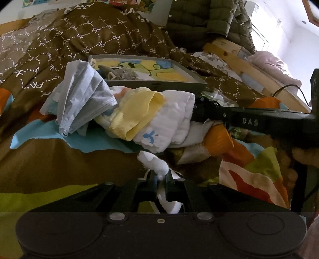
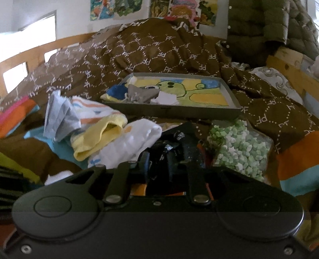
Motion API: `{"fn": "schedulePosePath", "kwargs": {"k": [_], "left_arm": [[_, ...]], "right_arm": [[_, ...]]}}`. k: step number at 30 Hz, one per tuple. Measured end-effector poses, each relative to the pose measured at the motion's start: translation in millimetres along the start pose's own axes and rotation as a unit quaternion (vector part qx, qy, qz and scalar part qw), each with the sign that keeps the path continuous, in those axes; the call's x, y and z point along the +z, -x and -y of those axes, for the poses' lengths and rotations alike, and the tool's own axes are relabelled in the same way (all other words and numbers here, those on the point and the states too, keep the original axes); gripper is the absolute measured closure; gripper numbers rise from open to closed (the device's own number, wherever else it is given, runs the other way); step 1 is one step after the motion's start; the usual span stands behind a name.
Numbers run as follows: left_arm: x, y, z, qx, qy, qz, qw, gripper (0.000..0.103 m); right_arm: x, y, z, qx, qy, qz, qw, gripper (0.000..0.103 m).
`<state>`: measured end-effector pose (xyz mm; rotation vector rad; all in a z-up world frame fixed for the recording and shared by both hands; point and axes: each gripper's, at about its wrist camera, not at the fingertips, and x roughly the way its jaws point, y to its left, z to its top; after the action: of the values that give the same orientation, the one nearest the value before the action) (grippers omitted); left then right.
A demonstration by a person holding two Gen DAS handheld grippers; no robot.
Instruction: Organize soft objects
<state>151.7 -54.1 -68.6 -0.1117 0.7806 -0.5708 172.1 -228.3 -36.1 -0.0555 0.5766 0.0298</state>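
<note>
A heap of soft things lies on the bed: a grey-blue cloth (image 1: 85, 93), a yellow sock (image 1: 137, 113) and a white quilted cloth (image 1: 171, 127) with a blue mark. My left gripper (image 1: 161, 177) is at the bottom of the left wrist view, shut on a small white cloth (image 1: 153, 161) in front of the heap. My right gripper (image 2: 157, 165) is shut on a black cloth (image 2: 175, 139) with white lettering, just right of the white quilted cloth (image 2: 127, 145). In the left wrist view, the right gripper (image 1: 201, 107) comes in from the right at the heap's edge.
A grey tray (image 2: 171, 112) with a cartoon picture inside sits behind the heap and holds a few small cloths. A clear bag of green and white paper stars (image 2: 239, 151) lies to the right. A brown patterned duvet (image 1: 89, 35), a green padded jacket (image 1: 199, 18) and a wooden bed frame (image 1: 239, 59) lie behind.
</note>
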Motion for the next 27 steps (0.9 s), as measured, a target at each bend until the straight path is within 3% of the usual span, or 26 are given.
{"fn": "schedulePosePath", "kwargs": {"k": [13,22,27], "left_arm": [[1.2,2.3,-0.8,0.0,0.008,0.005,1.0,0.097],[7.3,11.8,-0.9,-0.005,0.019,0.027,0.9994,0.097],[11.1,17.8,0.2,-0.009,0.026,0.038,0.9989,0.097]], "right_arm": [[7.3,11.5,23.5,0.014,-0.05,0.013,0.999,0.099],[10.8,28.6,22.5,0.004,-0.041,0.043,0.998,0.101],[12.5,38.5,28.7,0.037,-0.057,0.038,0.997,0.101]]}}
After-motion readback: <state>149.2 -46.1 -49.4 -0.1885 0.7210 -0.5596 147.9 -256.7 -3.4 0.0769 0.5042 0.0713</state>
